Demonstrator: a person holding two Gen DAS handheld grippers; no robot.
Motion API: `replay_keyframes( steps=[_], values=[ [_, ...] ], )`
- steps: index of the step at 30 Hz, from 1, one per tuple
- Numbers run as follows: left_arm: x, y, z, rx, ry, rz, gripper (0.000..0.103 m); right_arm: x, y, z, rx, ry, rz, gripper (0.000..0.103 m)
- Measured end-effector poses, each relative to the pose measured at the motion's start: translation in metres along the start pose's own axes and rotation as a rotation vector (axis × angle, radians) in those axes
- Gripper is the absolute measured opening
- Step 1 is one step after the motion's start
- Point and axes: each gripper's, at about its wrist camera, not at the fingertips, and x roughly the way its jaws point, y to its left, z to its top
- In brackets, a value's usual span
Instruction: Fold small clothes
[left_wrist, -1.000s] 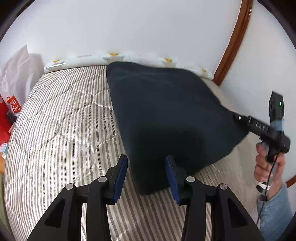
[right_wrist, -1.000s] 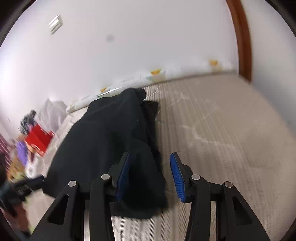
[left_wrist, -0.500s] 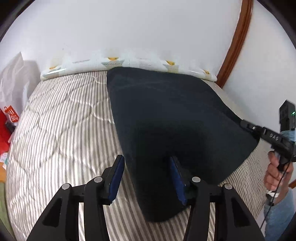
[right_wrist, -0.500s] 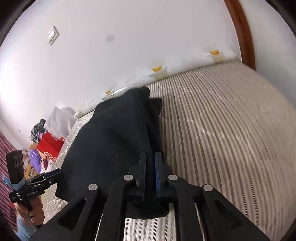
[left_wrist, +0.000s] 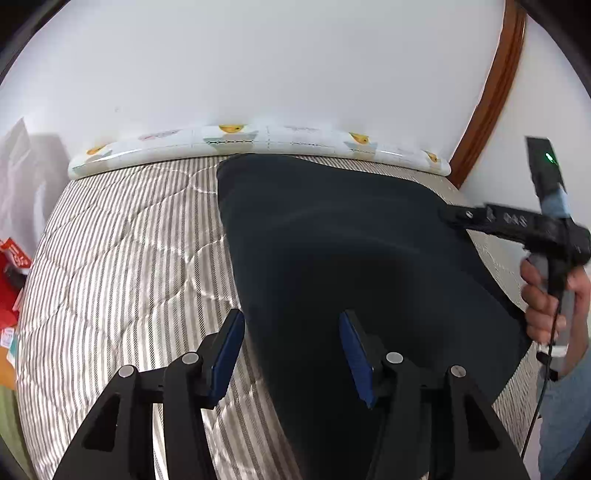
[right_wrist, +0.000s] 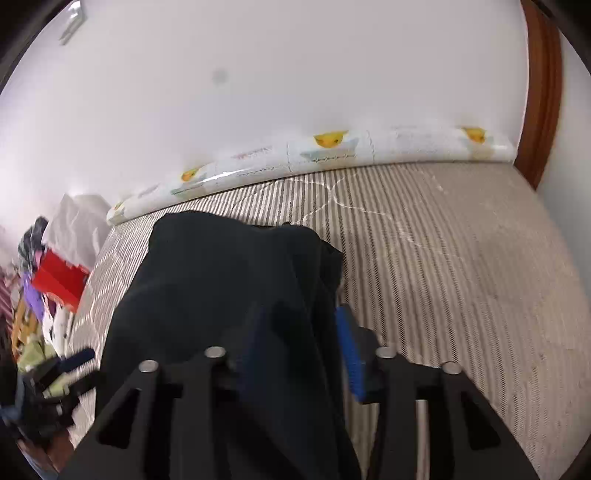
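A dark cloth (left_wrist: 343, 251) is lying spread over the striped mattress (left_wrist: 122, 266), filling the centre and right of the left wrist frame and running down to the bottom edge.

The left gripper (left_wrist: 291, 347) is sitting at the bottom centre of that frame, its jaws opening. The cloth's left edge is passing between the two blue pads (left_wrist: 229, 347), but neither pad is pressing on it.

In the right wrist frame the cloth (right_wrist: 221, 295) is bunched from the centre down to the bottom, draped over the left finger of the right gripper (right_wrist: 295, 354) and hiding that pad. The jaws are opening; cloth is lying between them, beside the blue right pad (right_wrist: 349, 354), and the blur does not show any pinch.

At the right edge of the left wrist frame a hand (left_wrist: 543, 295) is gripping the right gripper's handle, with the tip at the cloth's right side.

A patterned roll (left_wrist: 258, 142) is lying along the mattress's far edge against the white wall (left_wrist: 258, 66). A red bag (right_wrist: 59, 280) is sitting at the left of the right wrist frame.
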Motion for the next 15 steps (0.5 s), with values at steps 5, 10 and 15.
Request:
replay_keyframes(
  steps=[5,10,15],
  values=[
    [0.010,0.001,0.003,0.003,0.008,-0.010,0.054,0.034,0.000,0.020,0.064,0.043,-0.004,0.046],
    [0.011,0.003,0.000,0.000,0.010,-0.021,0.055,0.041,-0.005,0.030,0.069,-0.001,0.077,0.011],
    [0.008,0.004,-0.003,-0.001,0.014,-0.023,0.055,0.039,-0.013,0.029,0.110,-0.010,0.083,0.012]
  ],
)
